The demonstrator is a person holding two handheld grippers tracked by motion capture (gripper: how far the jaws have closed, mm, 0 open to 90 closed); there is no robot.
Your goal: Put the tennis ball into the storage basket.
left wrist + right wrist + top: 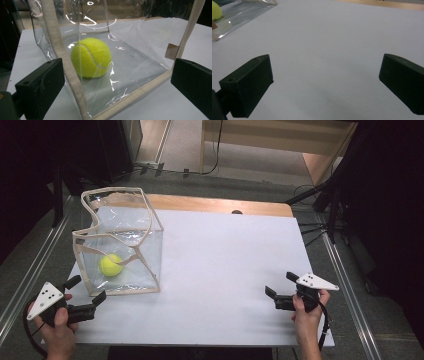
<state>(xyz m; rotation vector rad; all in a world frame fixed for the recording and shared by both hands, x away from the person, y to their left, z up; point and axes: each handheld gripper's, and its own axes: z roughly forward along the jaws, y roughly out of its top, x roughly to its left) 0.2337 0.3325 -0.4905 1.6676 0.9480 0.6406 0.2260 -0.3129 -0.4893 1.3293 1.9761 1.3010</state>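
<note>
Both grippers stood released: left gripper (pixel 86 290) gaped at the clear bag's (pixel 145 245) near corner at 8 o'clock, tennis ball (pixel 110 265) inside; it should pinch the cloth trim (pixel 60 50) squarely, while right gripper (pixel 280 287) idled at 4 o'clock.

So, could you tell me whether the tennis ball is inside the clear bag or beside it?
Inside. The tennis ball rests on the floor of the clear bag, seen through its transparent walls within the fabric-trimmed edges.
</note>
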